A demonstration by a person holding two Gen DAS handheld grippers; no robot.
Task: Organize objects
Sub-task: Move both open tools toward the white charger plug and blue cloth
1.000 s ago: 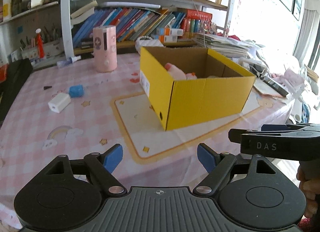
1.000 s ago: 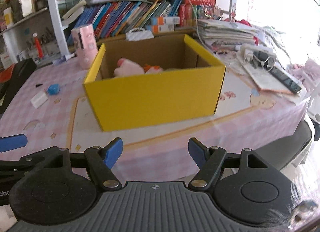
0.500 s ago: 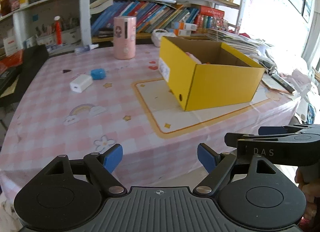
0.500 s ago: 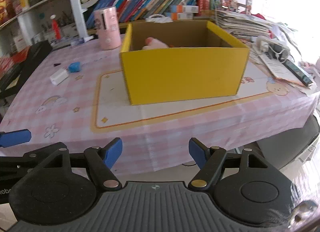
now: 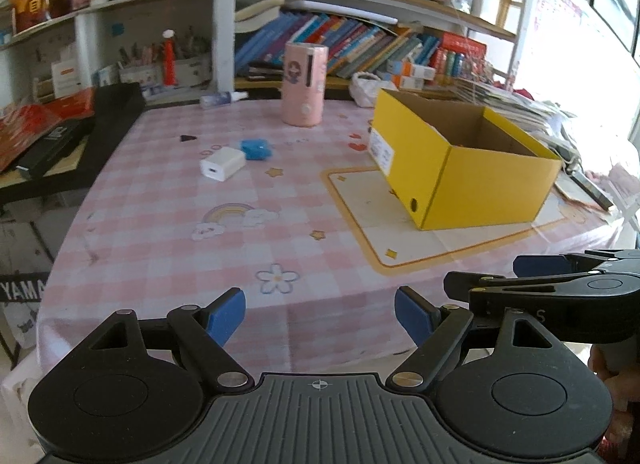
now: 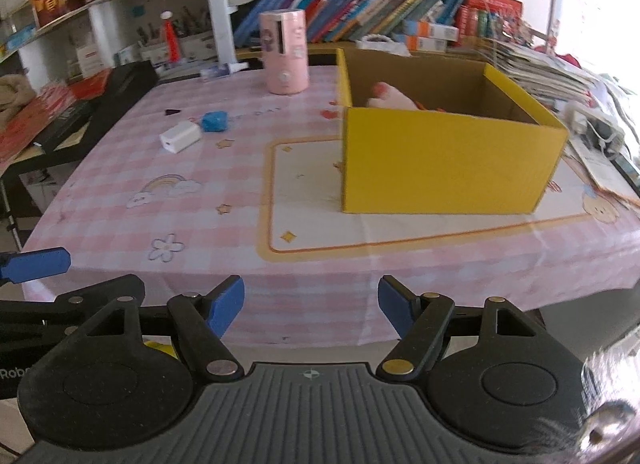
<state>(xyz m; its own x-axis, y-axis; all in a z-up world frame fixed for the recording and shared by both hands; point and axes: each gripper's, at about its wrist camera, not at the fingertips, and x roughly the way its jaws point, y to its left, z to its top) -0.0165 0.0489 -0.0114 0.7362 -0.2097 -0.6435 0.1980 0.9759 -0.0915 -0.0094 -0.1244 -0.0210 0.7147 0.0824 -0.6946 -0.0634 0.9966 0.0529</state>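
A yellow cardboard box (image 5: 472, 179) (image 6: 444, 159) stands open on the pink checked tablecloth, with a pale pink item (image 6: 390, 97) inside. Left of it lie a white charger block (image 5: 222, 163) (image 6: 180, 136) and a blue crumpled object (image 5: 256, 148) (image 6: 215, 121). A pink cylinder (image 5: 305, 83) (image 6: 284, 51) stands behind them. My left gripper (image 5: 320, 314) hangs open off the table's near edge, empty. My right gripper (image 6: 311, 306) is open and empty too, also short of the table. Each gripper shows at the edge of the other's view.
Bookshelves (image 5: 360, 35) line the far side. A black case (image 5: 72, 139) sits at the table's left. Stacked papers and cables (image 6: 592, 111) crowd the right edge. A small bottle (image 5: 222, 97) lies near the far edge.
Both grippers have drawn back from the box and off the table's near edge. The box looks smaller and more of the tablecloth shows. The jaws have not changed.
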